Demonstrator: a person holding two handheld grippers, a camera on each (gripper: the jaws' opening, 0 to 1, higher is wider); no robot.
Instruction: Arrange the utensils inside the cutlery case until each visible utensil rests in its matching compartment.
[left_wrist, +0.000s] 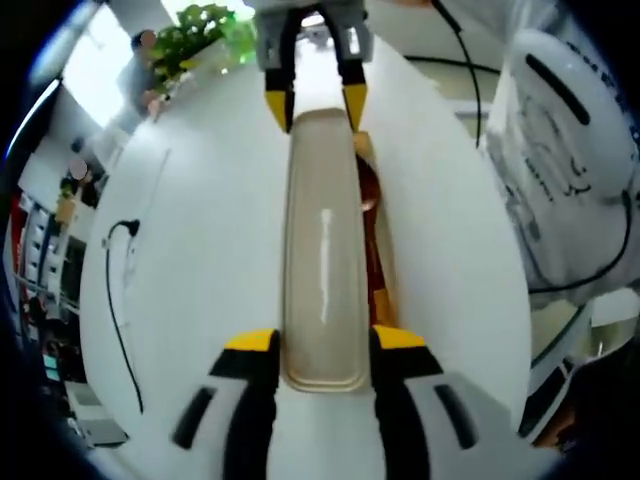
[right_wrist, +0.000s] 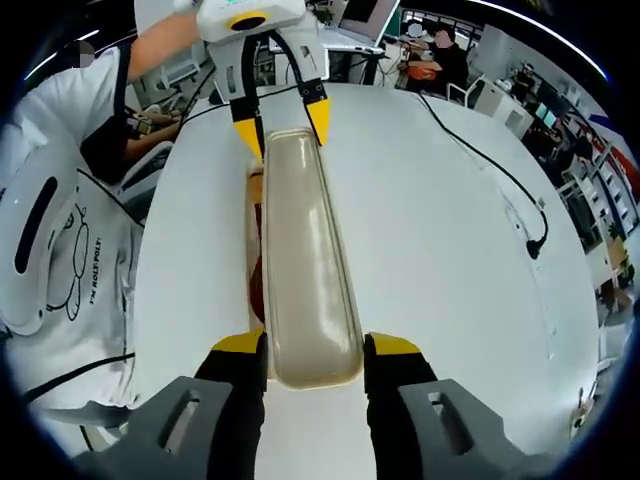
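Observation:
A long beige cutlery case lid (left_wrist: 322, 250) (right_wrist: 305, 260) stretches over the white table (left_wrist: 200, 250) (right_wrist: 430, 260), held at both ends. My left gripper (left_wrist: 324, 345) is shut on its near end in the left gripper view, jaws pressing each side. My right gripper (right_wrist: 316, 348) is shut on the opposite end. Each gripper also appears at the lid's far end in the other view: the right gripper (left_wrist: 315, 108) and the left gripper (right_wrist: 285, 128). Brown wooden utensils (left_wrist: 372, 215) (right_wrist: 256, 270) peek out from under one long edge of the lid; most of them are hidden.
A black cable (left_wrist: 118, 300) (right_wrist: 500, 170) lies on the table beside the case. A person in a white printed shirt (left_wrist: 570, 160) (right_wrist: 60, 230) stands close on the other side. A green plant (left_wrist: 195, 35) stands beyond the table's far edge.

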